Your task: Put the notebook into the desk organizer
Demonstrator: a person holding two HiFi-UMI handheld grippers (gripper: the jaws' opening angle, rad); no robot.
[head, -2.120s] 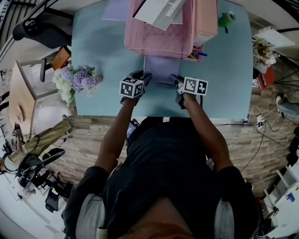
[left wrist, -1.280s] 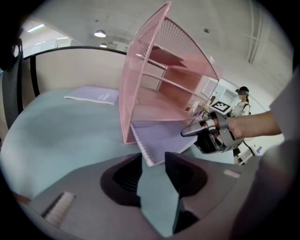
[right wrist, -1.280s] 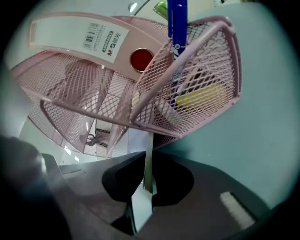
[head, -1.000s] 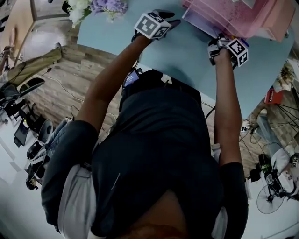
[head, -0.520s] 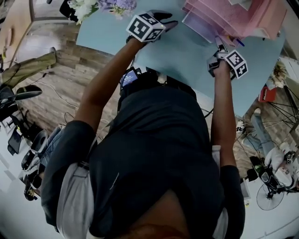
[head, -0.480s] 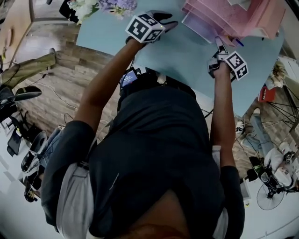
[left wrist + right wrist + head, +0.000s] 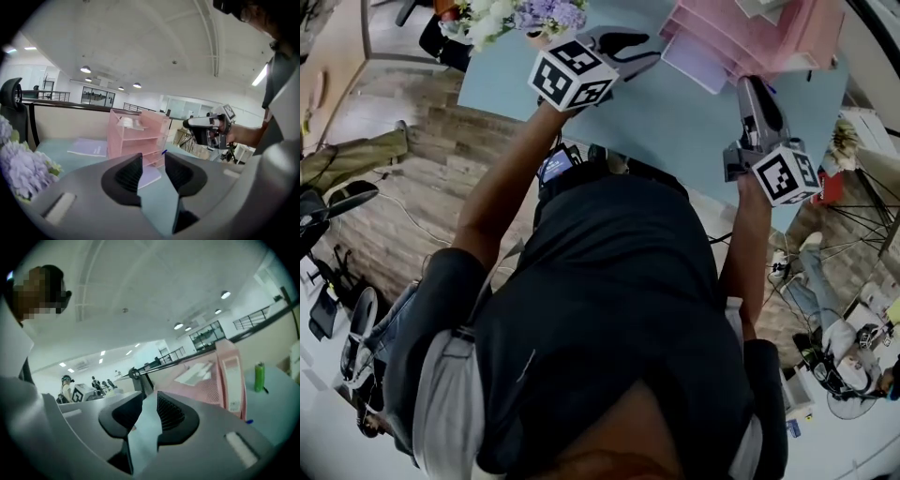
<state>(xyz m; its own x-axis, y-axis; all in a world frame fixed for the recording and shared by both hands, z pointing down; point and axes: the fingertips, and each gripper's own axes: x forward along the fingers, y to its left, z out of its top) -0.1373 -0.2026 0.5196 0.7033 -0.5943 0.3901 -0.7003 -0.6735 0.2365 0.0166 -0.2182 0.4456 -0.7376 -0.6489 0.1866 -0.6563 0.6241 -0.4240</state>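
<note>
- Pink organizer (image 7: 741,28) stands on the pale blue table (image 7: 675,122), ahead of both pairs of jaws and lower than them.
- The lavender notebook (image 7: 151,177) lies flat in the organizer's bottom shelf, ahead of and below the left jaws. Its near edge sticks out onto the table, so it looks lodged but not pushed fully home.
- The left gripper (image 7: 153,164) has its jaws a narrow gap apart with nothing between them. It hangs clear above the table, probably because its share of the pushing is done.
- The right gripper (image 7: 150,401) has just been closing its jaws; a slim gap shows and nothing sits in it. It is held high and nearly level, with the organizer beyond and to the right of its jaws, well apart from the notebook.
- Both grippers are empty and off the notebook, so the task seems all but finished. At most the protruding edge needs a nudge.
- Purple flowers (image 7: 539,14) sit left of the left jaws, out of the way.
</note>
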